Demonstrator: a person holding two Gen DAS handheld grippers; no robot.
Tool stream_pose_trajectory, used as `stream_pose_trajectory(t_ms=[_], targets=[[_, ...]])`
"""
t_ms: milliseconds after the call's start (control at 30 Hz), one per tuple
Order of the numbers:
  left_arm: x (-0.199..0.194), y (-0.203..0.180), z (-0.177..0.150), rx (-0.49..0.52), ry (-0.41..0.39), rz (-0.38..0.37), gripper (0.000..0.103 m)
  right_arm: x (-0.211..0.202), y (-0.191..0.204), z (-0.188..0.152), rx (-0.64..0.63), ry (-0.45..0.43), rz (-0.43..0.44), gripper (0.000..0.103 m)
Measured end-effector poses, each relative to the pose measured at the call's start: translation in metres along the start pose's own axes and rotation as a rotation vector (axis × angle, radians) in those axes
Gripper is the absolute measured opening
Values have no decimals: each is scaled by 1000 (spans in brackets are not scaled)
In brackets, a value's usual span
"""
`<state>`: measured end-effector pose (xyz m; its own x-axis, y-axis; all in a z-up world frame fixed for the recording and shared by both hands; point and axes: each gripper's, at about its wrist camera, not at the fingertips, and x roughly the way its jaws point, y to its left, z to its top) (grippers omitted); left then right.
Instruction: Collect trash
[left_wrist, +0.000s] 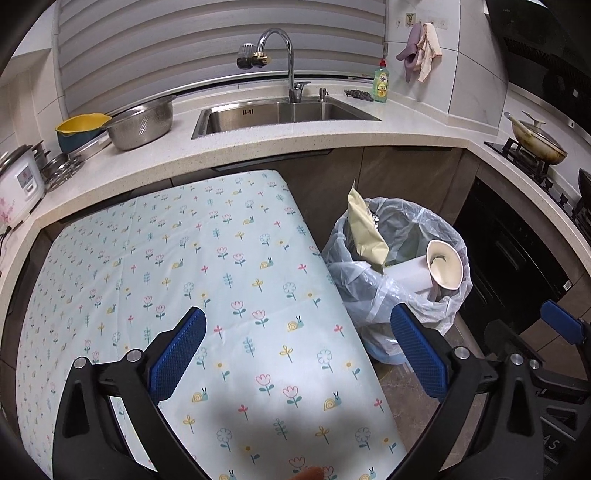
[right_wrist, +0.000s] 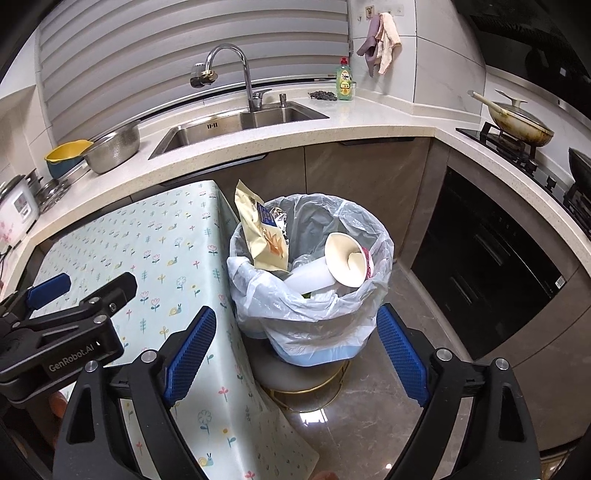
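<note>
A blue trash bin lined with a clear bag (right_wrist: 314, 325) stands on a round stool (right_wrist: 295, 376) beside the table. Inside it, a yellow snack bag (right_wrist: 262, 240) leans upright, next to a white paper cup (right_wrist: 345, 260) lying on a white roll (right_wrist: 306, 277). My right gripper (right_wrist: 296, 313) hangs open just in front of the bin with nothing between its blue pads. My left gripper (left_wrist: 297, 312) is open and empty over the right edge of the floral tablecloth (left_wrist: 221, 277), with the bin (left_wrist: 399, 295) to its right. No loose trash shows on the cloth.
A pale countertop (left_wrist: 332, 147) curves behind, with a steel sink (left_wrist: 280, 114), a colander (left_wrist: 142, 125), a yellow bowl (left_wrist: 79, 127) and a rice cooker (left_wrist: 18, 184). Dish soap (left_wrist: 381, 83) stands by the wall. A pan (right_wrist: 517, 122) sits on the hob above a dark oven (right_wrist: 487, 266).
</note>
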<state>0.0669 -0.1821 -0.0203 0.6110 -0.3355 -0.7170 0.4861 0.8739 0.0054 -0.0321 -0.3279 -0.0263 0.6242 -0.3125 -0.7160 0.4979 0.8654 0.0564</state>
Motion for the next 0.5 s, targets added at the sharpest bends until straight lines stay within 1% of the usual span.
stream_pose_trajectory(t_ms=[233, 500], targets=[[2, 0, -11, 3, 15, 15, 96, 1, 1, -5, 2, 10, 7, 85], [2, 6, -17, -17, 25, 24, 96, 0, 3, -9, -8, 8, 2, 85]])
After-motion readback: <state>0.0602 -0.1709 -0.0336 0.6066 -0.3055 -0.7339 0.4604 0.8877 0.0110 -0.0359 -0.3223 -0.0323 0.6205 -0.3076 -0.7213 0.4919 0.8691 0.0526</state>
